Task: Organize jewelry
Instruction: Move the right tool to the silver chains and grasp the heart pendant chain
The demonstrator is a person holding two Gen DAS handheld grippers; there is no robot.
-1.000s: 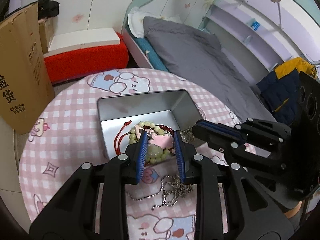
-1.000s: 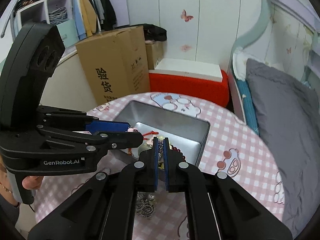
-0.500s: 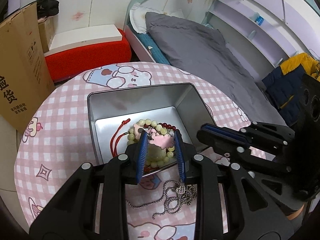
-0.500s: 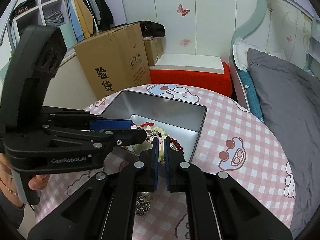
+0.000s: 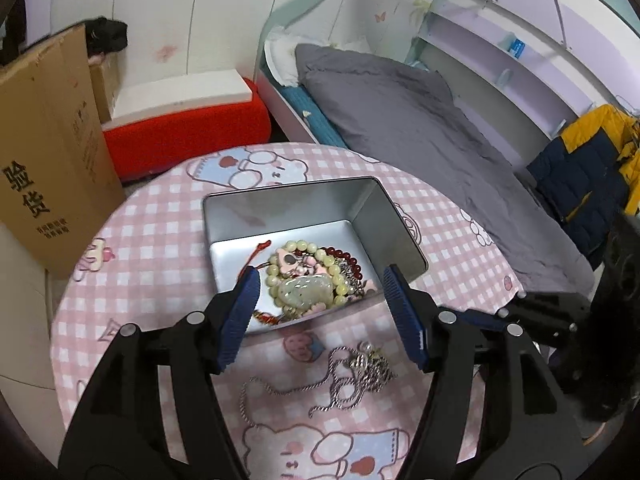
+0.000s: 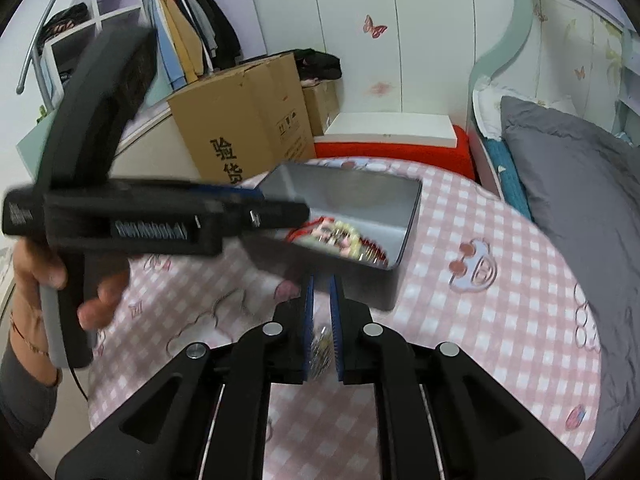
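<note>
A silver metal tin [image 5: 240,208] stands on the round pink checked table [image 5: 160,232]. It holds a pale bead bracelet with a jade pendant [image 5: 306,290], dark red beads and a red cord. A silver chain necklace [image 5: 352,372] lies on the table in front of the tin. My left gripper [image 5: 320,300] is open and empty, above the tin's near edge. My right gripper [image 6: 321,300] is slightly open with nothing held, above the chain [image 6: 320,346], near the tin [image 6: 408,216]. The left gripper's body [image 6: 160,220] crosses the right wrist view.
A cardboard box [image 5: 44,160] and a red and white storage bench [image 5: 184,120] stand beyond the table's left. A bed with grey bedding [image 5: 420,132] is at the right. A blue and yellow jacket [image 5: 592,172] hangs at the far right.
My left gripper has opened wide and pulled back; the pendant bracelet now lies in the tin. My right gripper has drawn back from the tin to above the chain and parted slightly.
</note>
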